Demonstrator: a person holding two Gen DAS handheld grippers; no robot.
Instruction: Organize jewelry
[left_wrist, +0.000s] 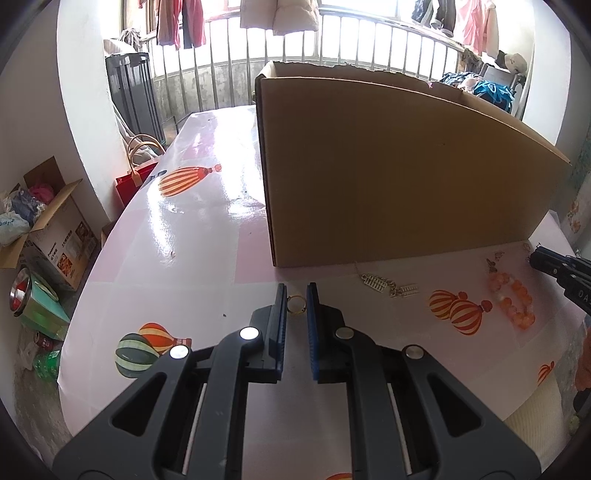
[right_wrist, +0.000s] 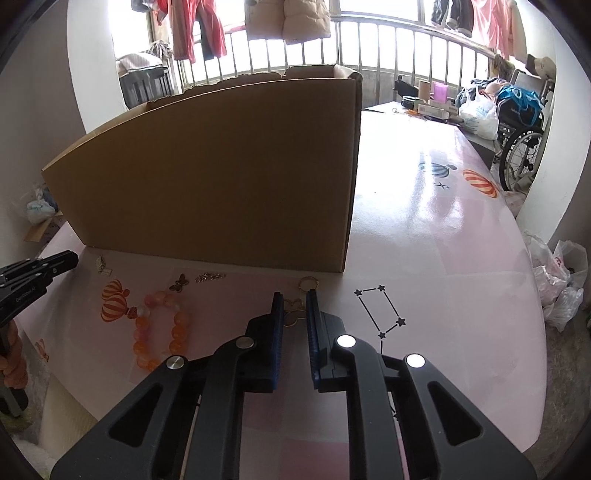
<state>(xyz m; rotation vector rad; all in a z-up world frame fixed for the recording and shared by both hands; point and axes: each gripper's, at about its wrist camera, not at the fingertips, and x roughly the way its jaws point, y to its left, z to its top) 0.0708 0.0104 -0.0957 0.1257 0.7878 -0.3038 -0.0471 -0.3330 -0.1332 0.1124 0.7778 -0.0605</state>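
The right gripper, pitched down at the table with its jaws drawn nearly together around a thin gold trinket lying between its tips, sits nearest it, a gold ring just beyond and the cardboard box farther ahead.

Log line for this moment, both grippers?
left gripper shut on gold ring | right gripper shut on gold pendant | bead bracelet on table | cardboard box behind
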